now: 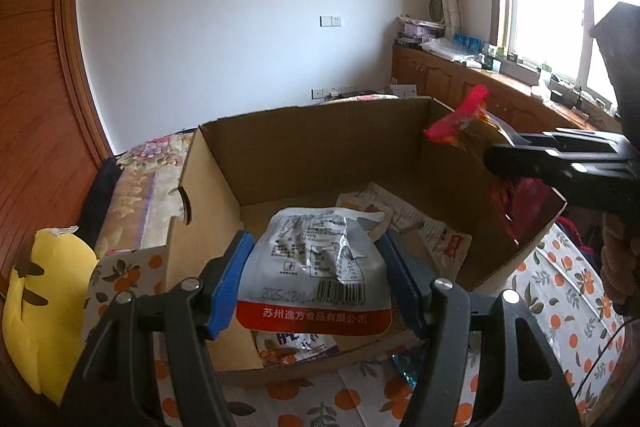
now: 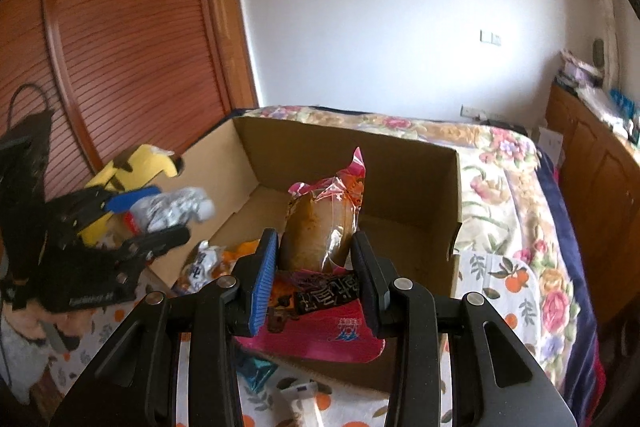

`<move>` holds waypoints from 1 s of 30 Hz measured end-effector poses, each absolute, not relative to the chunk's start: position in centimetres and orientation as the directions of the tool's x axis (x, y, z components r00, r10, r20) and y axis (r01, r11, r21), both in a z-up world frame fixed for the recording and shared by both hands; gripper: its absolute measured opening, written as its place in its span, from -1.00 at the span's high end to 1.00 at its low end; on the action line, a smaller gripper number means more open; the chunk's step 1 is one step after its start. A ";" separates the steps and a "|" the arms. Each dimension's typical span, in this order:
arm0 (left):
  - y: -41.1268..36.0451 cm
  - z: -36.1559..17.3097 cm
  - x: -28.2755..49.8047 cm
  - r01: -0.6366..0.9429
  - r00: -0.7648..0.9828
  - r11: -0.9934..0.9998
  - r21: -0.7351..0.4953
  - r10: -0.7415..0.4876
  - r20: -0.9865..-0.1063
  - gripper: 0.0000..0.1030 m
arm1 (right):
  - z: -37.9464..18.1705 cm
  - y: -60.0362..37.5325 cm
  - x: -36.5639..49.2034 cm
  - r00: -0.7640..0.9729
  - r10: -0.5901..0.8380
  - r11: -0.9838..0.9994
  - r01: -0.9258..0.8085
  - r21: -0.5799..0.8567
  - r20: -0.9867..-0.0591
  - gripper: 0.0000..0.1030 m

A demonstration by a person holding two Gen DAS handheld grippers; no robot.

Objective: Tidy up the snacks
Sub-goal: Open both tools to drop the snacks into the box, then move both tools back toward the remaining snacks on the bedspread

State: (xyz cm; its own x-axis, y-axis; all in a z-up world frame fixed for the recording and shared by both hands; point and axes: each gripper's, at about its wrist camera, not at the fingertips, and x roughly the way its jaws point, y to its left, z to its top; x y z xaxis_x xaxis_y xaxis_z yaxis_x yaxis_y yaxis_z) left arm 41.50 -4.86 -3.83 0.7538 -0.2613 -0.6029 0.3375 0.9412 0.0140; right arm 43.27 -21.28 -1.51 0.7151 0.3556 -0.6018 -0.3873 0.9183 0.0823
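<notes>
My left gripper (image 1: pixel 316 263) is shut on a silver snack packet (image 1: pixel 316 267) with a red bottom band, held above the open cardboard box (image 1: pixel 320 143). In the right wrist view that same left gripper (image 2: pixel 160 215) shows at the left with the silver packet (image 2: pixel 176 211) in it. My right gripper (image 2: pixel 316 267) is shut on a pink packet with a brown snack inside (image 2: pixel 320 227), over the box's (image 2: pixel 400 179) near edge. From the left wrist view the right gripper (image 1: pixel 504 155) comes in from the right with the pink packet (image 1: pixel 460 123).
Several snack packets (image 1: pixel 416 223) lie on the box floor. The box sits on an orange-print cloth (image 1: pixel 560 287) over a flowered bed (image 2: pixel 508 187). A yellow plush toy (image 1: pixel 44 307) lies at the left. More packets (image 2: pixel 256 375) lie in front of the box. A wooden louvred door (image 2: pixel 120 47) stands behind.
</notes>
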 end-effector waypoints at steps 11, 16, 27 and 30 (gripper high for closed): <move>-4.5 -4.6 42.0 0.331 0.741 0.944 -0.008 -0.265 -0.617 -0.28 | -4.7 -21.3 45.8 0.683 0.309 0.940 -0.327 0.100 -0.662 0.29; -4.5 -4.7 41.7 0.331 0.742 0.943 -0.012 -0.269 -0.614 -0.28 | -5.2 -20.7 45.5 0.682 0.302 0.936 -0.343 0.074 -0.666 0.29; -4.9 -4.2 40.3 0.343 0.760 0.939 0.032 -0.257 -0.597 -0.28 | -5.9 -20.1 45.2 0.678 0.299 0.931 -0.362 0.049 -0.672 0.25; -5.2 -4.1 40.0 0.347 0.761 0.937 0.043 -0.255 -0.596 -0.28 | -5.8 -19.9 45.0 0.678 0.301 0.929 -0.368 0.044 -0.670 0.25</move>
State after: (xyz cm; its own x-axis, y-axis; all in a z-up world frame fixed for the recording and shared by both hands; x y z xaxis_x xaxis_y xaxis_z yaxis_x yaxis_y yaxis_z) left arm 39.99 -5.24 -4.08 0.7612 -0.2548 -0.5964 0.3470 0.9369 0.0426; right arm 45.01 -19.94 -5.82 0.6784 0.3006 -0.6703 -0.3682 0.9287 0.0439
